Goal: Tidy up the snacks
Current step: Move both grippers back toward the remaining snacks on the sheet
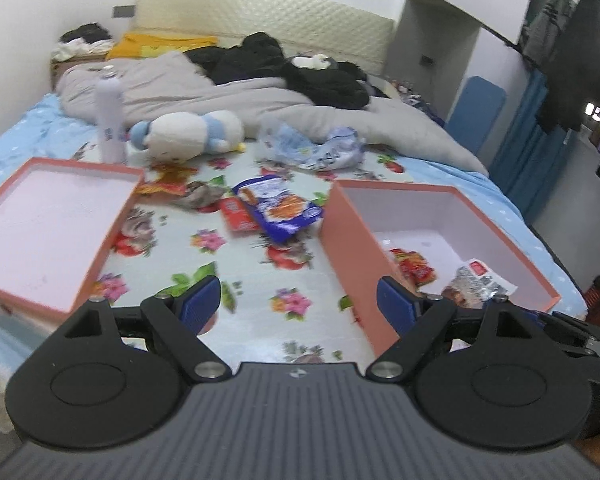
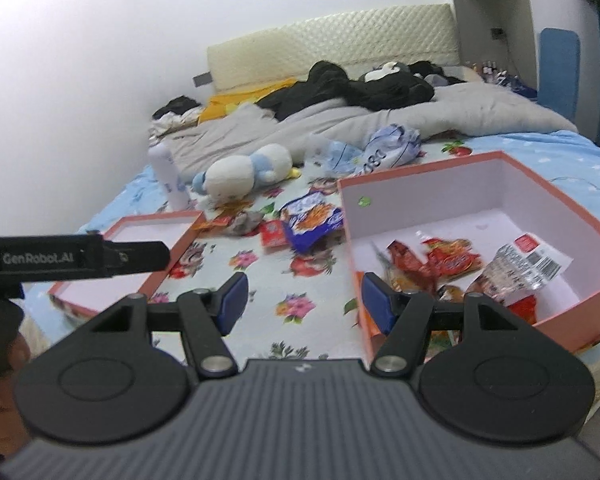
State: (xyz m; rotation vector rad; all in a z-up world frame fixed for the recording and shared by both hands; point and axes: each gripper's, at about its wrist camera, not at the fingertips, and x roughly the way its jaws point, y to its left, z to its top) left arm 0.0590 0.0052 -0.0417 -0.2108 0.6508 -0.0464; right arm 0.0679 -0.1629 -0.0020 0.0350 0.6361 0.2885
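Lying crumpled, blue snack packet [image 1: 278, 208]

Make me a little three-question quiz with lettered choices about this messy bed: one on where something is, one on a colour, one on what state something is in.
1. Where does the big blue snack bag lie?
A. between the two boxes
B. inside the shallow box
C. on the grey quilt

2. What colour are the boxes on the outside?
A. green
B. salmon pink
C. black

3. How do the left gripper jaws stand?
A. shut on a packet
B. shut on nothing
C. open with nothing between them

Answers:
1 A, it rests on the flowered sheet between the shallow box and the deep box.
2 B, the outer walls of both show that colour.
3 C, only sheet shows between the blue pads.
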